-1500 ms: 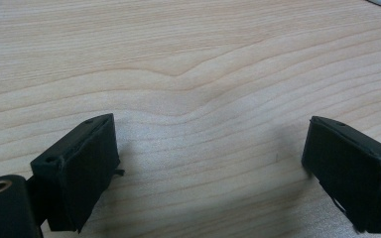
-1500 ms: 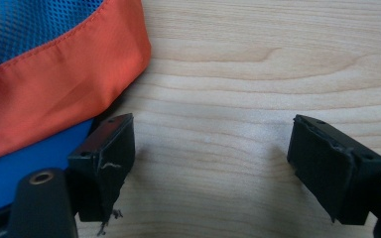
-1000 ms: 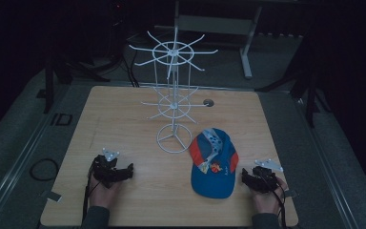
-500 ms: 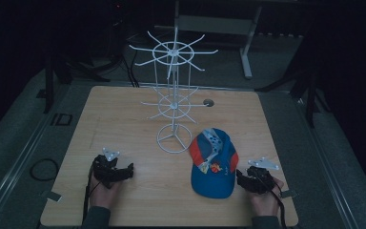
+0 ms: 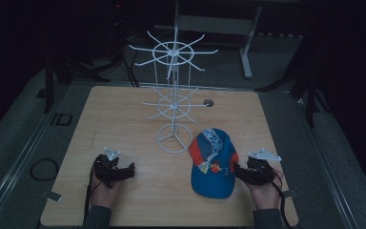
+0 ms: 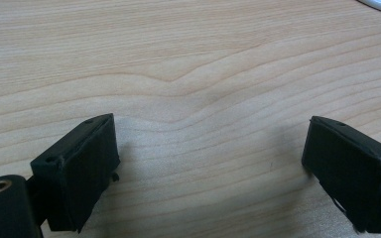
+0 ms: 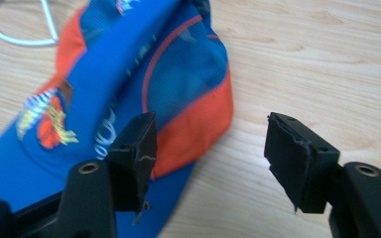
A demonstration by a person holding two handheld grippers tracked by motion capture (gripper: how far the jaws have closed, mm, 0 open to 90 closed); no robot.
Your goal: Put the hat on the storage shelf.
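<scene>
The right gripper (image 7: 208, 153) lies low, jaws apart, one over the cap's (image 7: 129, 84) edge. The left gripper (image 6: 211, 163), jaws wide apart, rests over bare table (image 6: 188, 59).

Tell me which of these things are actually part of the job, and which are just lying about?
Part of the job:
- blue and orange cap, flat on the table
- right gripper, open, at the cap's edge
- likely the white wire rack just behind the cap

Just lying about:
- left gripper, open over bare wood
- black cable loop on the floor
</scene>
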